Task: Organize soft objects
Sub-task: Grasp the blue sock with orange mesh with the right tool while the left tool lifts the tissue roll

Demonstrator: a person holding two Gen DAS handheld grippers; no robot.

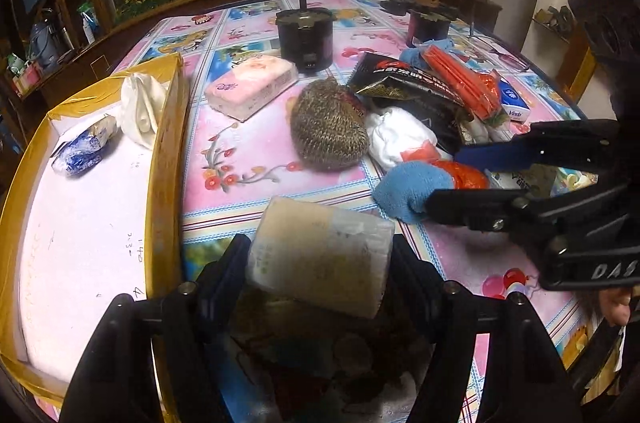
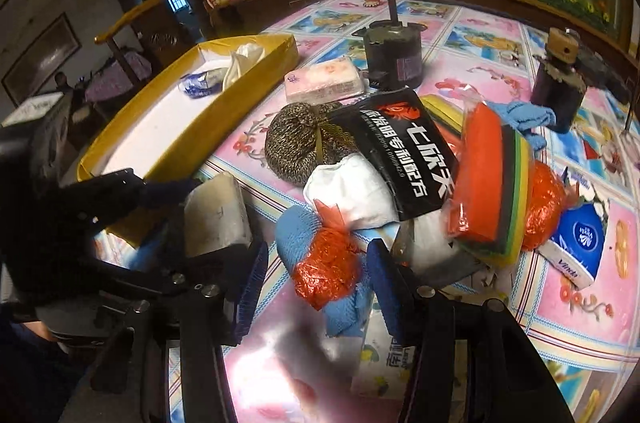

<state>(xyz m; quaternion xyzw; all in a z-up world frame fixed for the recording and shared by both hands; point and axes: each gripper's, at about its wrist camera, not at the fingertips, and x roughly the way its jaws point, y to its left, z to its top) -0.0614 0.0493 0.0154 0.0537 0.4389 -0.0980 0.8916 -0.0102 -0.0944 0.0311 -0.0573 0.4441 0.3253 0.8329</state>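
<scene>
The left gripper [image 1: 320, 259] had its jaws clamped on a beige tissue pack [image 1: 320, 255], held above the bench [image 1: 248, 159] beside the gold-edged box [image 1: 168, 159]. The right gripper [image 2: 316, 263] stood with jaws apart around an orange bag [image 2: 324, 267] on a blue cloth [image 2: 296, 227], apparently not yet squeezing. A knitted pouch [image 1: 328, 127] lay beyond.

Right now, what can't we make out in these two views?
- Left wrist: print on the pale pack held by the left hand-held gripper, too blurred.
- Right wrist: items under the black pouch, covered by the pile.
- Right wrist: table near the right hand-held gripper, washed out by glare.
</scene>
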